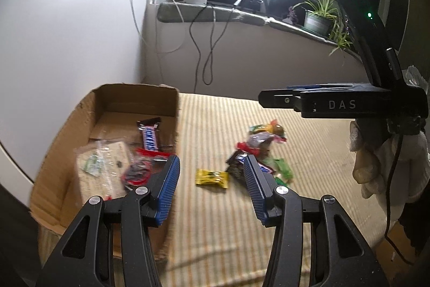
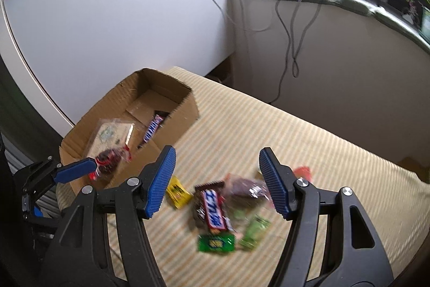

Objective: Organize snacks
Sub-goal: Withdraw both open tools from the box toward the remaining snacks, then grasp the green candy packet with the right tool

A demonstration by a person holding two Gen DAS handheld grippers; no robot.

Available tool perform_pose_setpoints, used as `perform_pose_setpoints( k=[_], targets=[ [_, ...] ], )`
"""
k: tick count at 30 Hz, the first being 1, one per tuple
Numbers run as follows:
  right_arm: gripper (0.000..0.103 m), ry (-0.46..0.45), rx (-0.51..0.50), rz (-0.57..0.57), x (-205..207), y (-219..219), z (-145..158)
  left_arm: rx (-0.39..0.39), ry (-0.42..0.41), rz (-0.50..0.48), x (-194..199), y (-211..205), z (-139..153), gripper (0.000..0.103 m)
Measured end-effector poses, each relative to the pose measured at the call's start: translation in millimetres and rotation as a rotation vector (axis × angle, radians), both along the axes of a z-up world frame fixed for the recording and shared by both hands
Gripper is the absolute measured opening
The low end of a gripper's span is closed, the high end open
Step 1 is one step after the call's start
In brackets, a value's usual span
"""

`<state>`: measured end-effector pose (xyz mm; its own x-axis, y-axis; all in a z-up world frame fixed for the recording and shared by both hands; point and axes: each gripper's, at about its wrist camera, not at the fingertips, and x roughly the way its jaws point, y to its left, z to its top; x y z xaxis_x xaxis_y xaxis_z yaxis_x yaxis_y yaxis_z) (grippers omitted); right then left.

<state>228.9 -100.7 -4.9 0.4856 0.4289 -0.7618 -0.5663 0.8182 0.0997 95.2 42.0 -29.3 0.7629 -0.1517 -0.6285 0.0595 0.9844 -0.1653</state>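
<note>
- I take the box [image 1: 113,104] as my landmark; it sits on a striped cloth [image 1: 215,219] and holds a Snickers bar [image 1: 149,137] and clear packets.
- Right of the box lies the loose snack pile [image 2: 228,206], with a yellow candy [image 1: 212,177] nearest the box.
- My left gripper [image 1: 212,174] hangs wide open and empty, beside the box's right wall.
- My right gripper [image 2: 217,171] is also spread wide and empty, above the pile.
- Risk, in my judgement: the wrappers overlap, so closing could pinch two or flick one off the cloth.
</note>
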Motion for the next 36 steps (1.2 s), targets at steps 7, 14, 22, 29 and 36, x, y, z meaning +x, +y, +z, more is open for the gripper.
perform_pose_setpoints(
  k=[7, 14, 22, 29, 36],
  targets=[
    [0.067, 0.013, -0.028, -0.039, -3, -37, -9, -0.021, 0.027, -0.045, 1, -25, -11, 0.048],
    [0.067, 0.085, -0.039, -0.040, -3, -60, -35, -0.018, 0.078, -0.106, 5, -52, -29, 0.048],
    [0.057, 0.249, 0.009, -0.038, 1, -67, -69, -0.021, 0.138, -0.181, 15, -73, -48, 0.038],
    [0.047, 0.336, 0.032, -0.060, 9, -64, -86, -0.003, 0.202, -0.230, 28, -84, -64, 0.035],
    [0.047, 0.369, 0.033, -0.056, 13, -56, -93, 0.037, 0.225, -0.245, 40, -92, -72, 0.035]
  ],
)
